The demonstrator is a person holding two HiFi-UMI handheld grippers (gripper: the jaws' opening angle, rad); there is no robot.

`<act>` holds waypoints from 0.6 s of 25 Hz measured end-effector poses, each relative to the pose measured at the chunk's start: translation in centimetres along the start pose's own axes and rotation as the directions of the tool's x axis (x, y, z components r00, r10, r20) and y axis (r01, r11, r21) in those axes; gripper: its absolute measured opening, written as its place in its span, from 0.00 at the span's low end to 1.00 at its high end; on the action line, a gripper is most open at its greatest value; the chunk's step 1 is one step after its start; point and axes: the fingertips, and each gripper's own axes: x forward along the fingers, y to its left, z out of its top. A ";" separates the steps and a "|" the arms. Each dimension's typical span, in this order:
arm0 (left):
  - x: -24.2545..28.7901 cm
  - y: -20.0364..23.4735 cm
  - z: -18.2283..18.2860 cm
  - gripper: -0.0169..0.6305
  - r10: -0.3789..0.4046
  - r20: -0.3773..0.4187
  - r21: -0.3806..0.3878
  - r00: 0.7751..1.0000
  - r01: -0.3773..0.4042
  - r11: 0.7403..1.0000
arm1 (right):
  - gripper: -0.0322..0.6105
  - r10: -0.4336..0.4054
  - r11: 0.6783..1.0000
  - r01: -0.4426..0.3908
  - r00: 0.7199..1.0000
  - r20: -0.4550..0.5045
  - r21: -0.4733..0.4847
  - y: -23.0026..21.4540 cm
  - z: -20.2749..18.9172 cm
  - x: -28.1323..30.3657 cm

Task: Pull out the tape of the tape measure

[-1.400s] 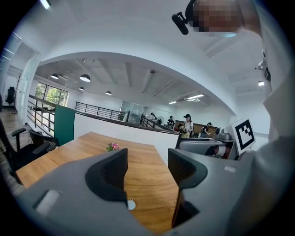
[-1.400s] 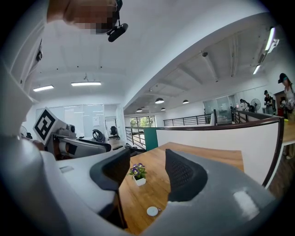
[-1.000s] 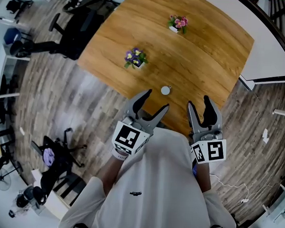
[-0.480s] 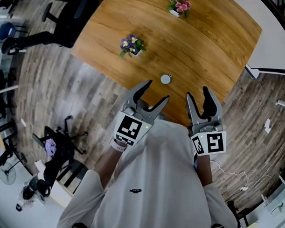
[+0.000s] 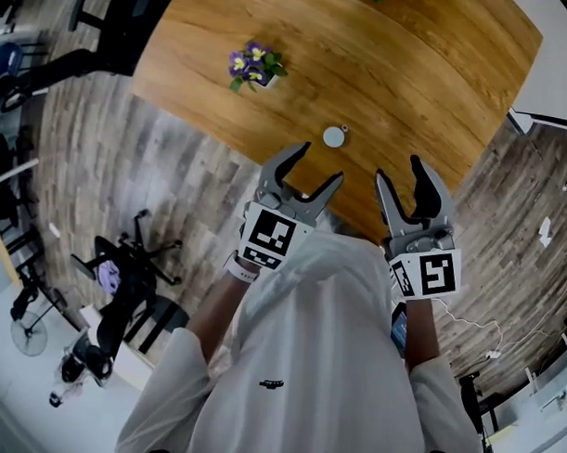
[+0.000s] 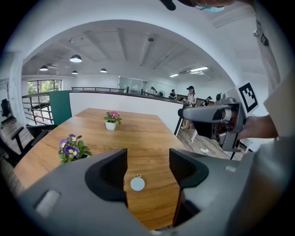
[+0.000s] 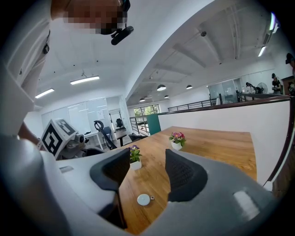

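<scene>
A small round pale tape measure [image 5: 334, 136] lies on the wooden table [image 5: 409, 77], near its front edge. It also shows between the jaws in the left gripper view [image 6: 137, 184] and in the right gripper view [image 7: 144, 199]. My left gripper [image 5: 305, 171] is open and empty, held short of the table edge, below and left of the tape measure. My right gripper [image 5: 404, 179] is open and empty too, below and right of it. Neither touches the tape measure.
A purple flower pot [image 5: 250, 66] stands on the table to the left, and a pink flower pot [image 6: 111, 119] farther back. Office chairs [image 5: 124, 280] stand on the wood floor to the left. A white partition [image 5: 558, 63] borders the table's right side.
The view has shifted forward: the table and tape measure sit higher in the head view. Both grippers have risen slightly toward the table edge, still open.
</scene>
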 end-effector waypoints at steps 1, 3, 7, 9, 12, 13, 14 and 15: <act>0.4 0.1 -0.4 0.47 -0.002 -0.008 -0.001 1.000 0.002 1.000 | 0.42 0.001 1.000 -0.001 1.000 -0.005 0.001 -0.1 -0.3 0.1; 1.1 0.5 -1.2 0.47 -0.003 -0.025 0.000 1.000 0.003 1.000 | 0.42 0.001 1.000 -0.001 1.000 -0.013 0.002 -0.4 -0.8 0.4; 2.7 1.1 -3.1 0.47 -0.001 -0.062 0.010 0.998 0.002 1.000 | 0.42 0.004 1.000 -0.004 1.000 -0.031 0.006 -0.8 -2.1 0.9; 3.4 1.2 -4.1 0.47 0.001 -0.081 0.014 0.997 0.000 1.000 | 0.42 0.005 1.000 -0.005 0.999 -0.043 0.010 -0.9 -2.8 1.0; 4.2 1.2 -5.2 0.47 0.002 -0.105 0.006 0.994 -0.002 1.000 | 0.42 0.007 1.000 -0.006 0.998 -0.058 0.020 -0.9 -3.4 1.1; 4.5 1.2 -5.5 0.47 0.003 -0.110 0.005 0.994 -0.002 1.000 | 0.42 0.008 1.000 -0.007 0.998 -0.061 0.021 -1.0 -3.6 1.2; 4.9 1.2 -5.7 0.47 0.003 -0.114 0.006 0.993 -0.002 1.000 | 0.42 0.010 1.000 -0.009 0.998 -0.065 0.020 -1.2 -3.8 1.3; 5.3 1.2 -6.0 0.47 0.002 -0.117 0.009 0.993 -0.001 1.000 | 0.42 0.011 1.000 -0.010 0.998 -0.068 0.018 -1.4 -4.0 1.4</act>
